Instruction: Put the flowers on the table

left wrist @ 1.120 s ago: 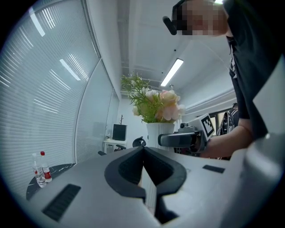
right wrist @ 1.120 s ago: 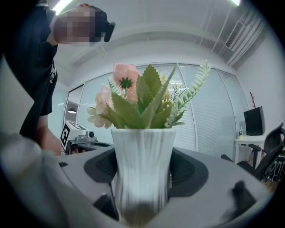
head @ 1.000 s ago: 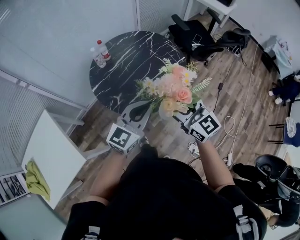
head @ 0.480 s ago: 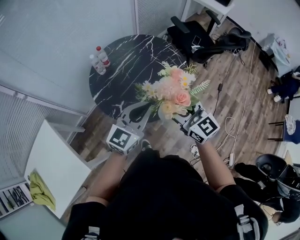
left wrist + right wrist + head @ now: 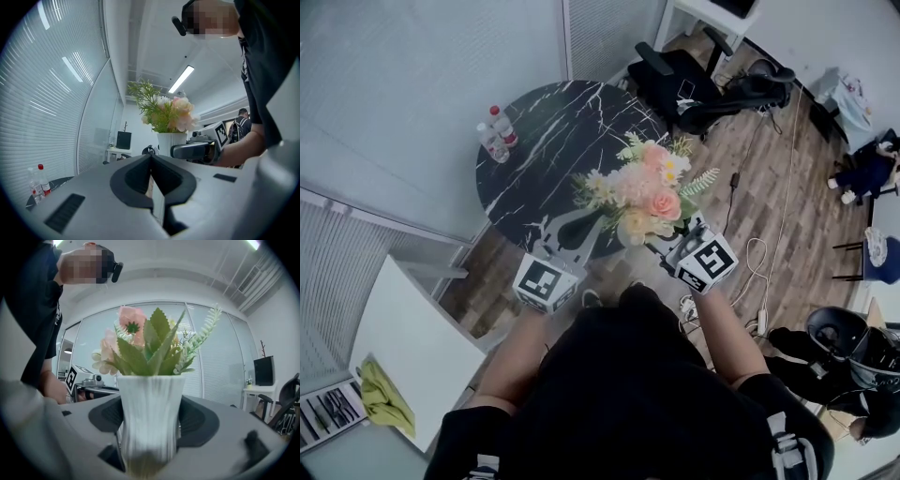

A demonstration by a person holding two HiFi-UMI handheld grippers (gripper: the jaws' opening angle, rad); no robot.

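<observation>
- Right gripper view: right gripper (image 5: 149, 432) clamps the vase (image 5: 149, 399) of flowers (image 5: 140, 341), upright.
- Head view: flowers are carried in the air by the table's (image 5: 553, 122) 5 o'clock edge. Setting down remains.
- Left gripper (image 5: 151, 176): jaws together, empty.
- Bottles (image 5: 497, 134) at the table's 9 o'clock, chair (image 5: 680, 80) beyond at 1 o'clock. Landing spot looks free.
</observation>
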